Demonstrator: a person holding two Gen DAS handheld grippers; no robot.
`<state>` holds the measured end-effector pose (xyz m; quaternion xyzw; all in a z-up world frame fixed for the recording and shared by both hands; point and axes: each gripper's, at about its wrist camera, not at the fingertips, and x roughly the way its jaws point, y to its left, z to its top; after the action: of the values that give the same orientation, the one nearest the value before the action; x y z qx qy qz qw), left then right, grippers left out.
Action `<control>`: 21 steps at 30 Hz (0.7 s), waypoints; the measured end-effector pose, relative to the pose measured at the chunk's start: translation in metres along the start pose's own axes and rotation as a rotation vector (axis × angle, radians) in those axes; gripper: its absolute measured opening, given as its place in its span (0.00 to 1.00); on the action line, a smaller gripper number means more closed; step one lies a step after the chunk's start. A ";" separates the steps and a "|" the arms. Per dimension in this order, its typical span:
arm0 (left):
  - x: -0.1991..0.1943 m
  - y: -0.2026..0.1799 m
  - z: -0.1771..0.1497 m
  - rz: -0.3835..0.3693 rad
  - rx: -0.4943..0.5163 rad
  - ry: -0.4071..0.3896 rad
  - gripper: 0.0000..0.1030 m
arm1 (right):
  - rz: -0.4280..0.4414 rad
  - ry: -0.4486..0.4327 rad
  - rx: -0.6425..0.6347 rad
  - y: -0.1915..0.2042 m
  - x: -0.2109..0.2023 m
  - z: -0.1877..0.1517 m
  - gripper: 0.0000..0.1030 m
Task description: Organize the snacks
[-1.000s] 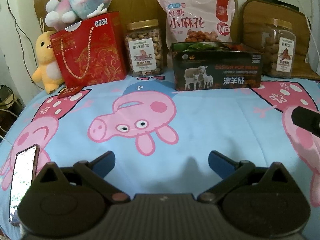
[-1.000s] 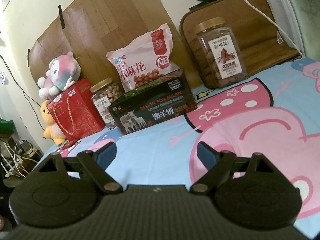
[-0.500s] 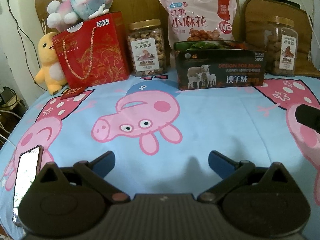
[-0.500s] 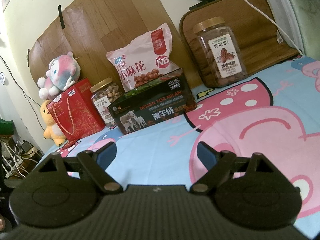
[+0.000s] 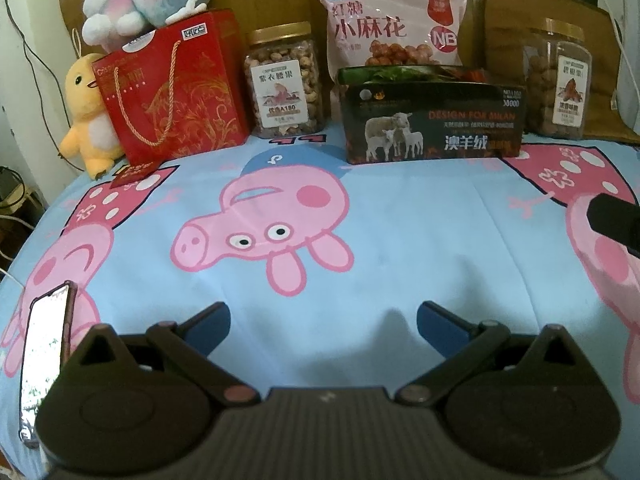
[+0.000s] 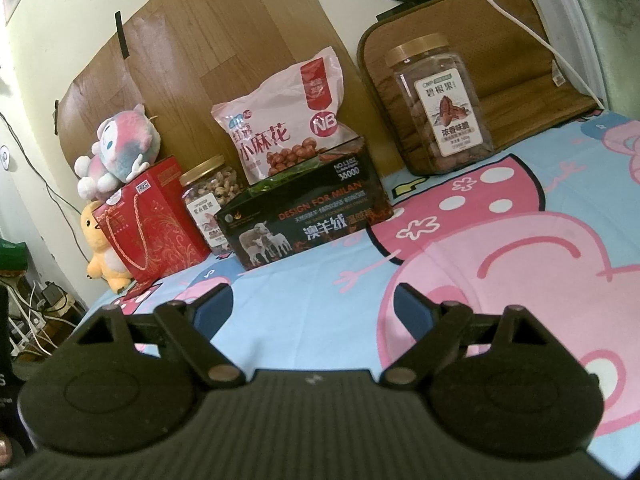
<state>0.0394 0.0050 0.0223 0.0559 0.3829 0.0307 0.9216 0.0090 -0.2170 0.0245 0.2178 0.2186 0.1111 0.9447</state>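
Blue-padded left gripper (image 5: 323, 322) and right gripper (image 6: 313, 307) hover level, jaws spread.

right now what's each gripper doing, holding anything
Left gripper: open, holding nothing.
Right gripper: open, holding nothing.

You face a cream wall (image 6: 48, 64) with a wood-grain board (image 6: 224, 40) taped on it. Below lies a light blue cartoon-pig sheet (image 5: 400, 216). At right you see a window frame (image 6: 592, 20).
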 end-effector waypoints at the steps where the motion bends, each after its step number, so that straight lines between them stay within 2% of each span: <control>1: 0.000 0.000 0.000 0.001 0.001 0.001 1.00 | 0.000 -0.001 -0.001 0.000 0.000 0.000 0.87; 21: 0.005 -0.002 -0.001 0.010 0.027 0.017 1.00 | 0.001 -0.001 0.001 -0.001 -0.001 0.000 0.87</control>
<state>0.0420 0.0032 0.0177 0.0699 0.3910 0.0305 0.9172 0.0088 -0.2181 0.0246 0.2184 0.2181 0.1112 0.9447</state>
